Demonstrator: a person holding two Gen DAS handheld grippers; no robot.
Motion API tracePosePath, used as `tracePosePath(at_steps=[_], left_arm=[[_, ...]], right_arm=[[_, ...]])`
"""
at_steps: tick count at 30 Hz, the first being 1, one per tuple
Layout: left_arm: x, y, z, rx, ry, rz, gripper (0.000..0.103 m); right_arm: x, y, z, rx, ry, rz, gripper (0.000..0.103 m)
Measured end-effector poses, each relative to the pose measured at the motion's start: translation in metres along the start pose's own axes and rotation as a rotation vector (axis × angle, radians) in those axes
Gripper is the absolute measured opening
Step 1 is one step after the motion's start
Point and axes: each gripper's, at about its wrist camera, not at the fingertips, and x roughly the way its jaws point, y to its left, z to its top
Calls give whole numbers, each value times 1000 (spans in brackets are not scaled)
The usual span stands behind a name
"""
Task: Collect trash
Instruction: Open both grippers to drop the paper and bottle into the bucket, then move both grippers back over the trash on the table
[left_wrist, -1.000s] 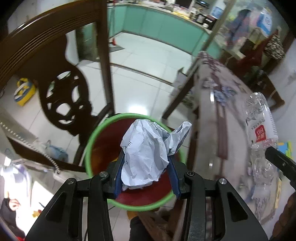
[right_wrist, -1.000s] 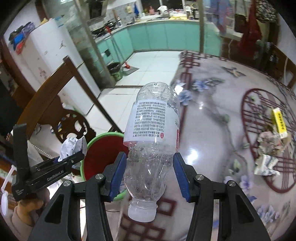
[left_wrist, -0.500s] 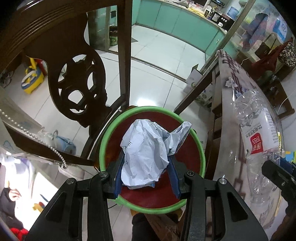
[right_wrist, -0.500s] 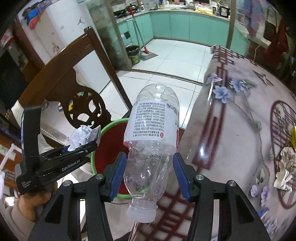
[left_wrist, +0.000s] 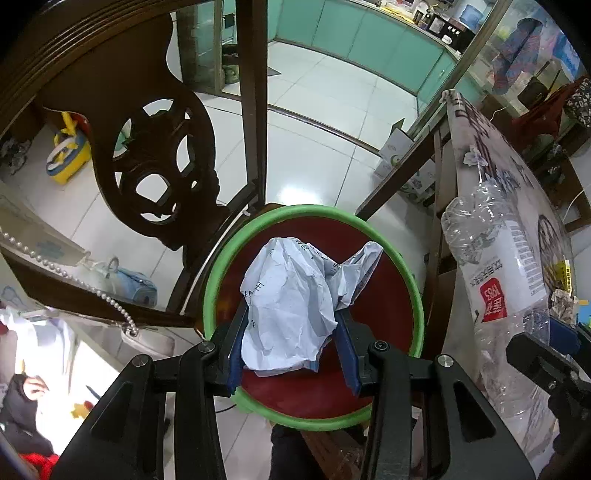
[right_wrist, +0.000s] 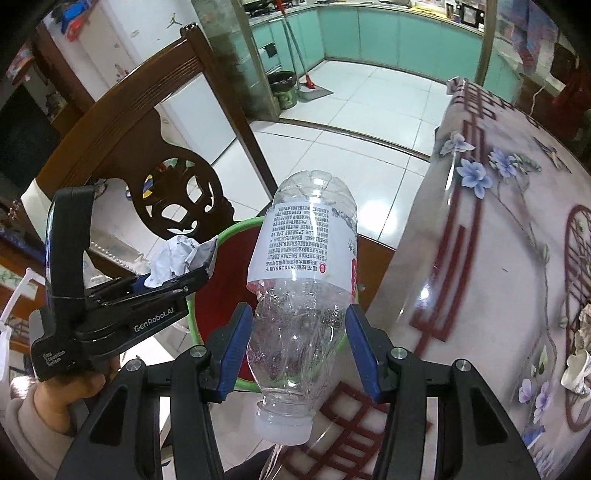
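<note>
In the right wrist view, the left gripper (right_wrist: 207, 271) at the left of the frame carries white letters "GenRobot.AI" on its side, and lower on its handle "Data Acquisition System" in small letters. The label of the plastic bottle (right_wrist: 303, 295) in the centre shows a number "(600186)" and dense print too small to read. In the left wrist view, at the right, the same bottle's label has a red patch with "1983" (left_wrist: 493, 299).

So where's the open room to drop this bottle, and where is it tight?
The bin is open on its far and right side, red interior bare. Its near left is taken by the crumpled paper in the left tongs. The chair back crowds the bin's left; the table edge its right.
</note>
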Motion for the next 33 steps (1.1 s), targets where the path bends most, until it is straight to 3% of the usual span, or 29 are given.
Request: tracePosePath(at_steps=[13, 18, 19, 23, 28, 33], left_arm=[[0, -6, 6, 41, -14, 13, 41], [4, -4, 5, 22, -11, 25, 54], [4, -3, 5, 18, -12, 28, 60], [0, -1, 4, 9, -30, 40, 74], [-7, -6, 2, 20, -48, 60, 76], [-19, -35, 2, 75, -77, 42, 76]], right_arm=[[17, 0, 0, -11, 18, -11, 51], [23, 0, 0, -20, 45, -17, 52], [22, 0, 0, -20, 39, -27, 53], [9, -3, 0, -28, -8, -61, 62], [-16, -19, -7, 6, -61, -74, 62], [-51, -58, -28, 76, -118, -112, 62]])
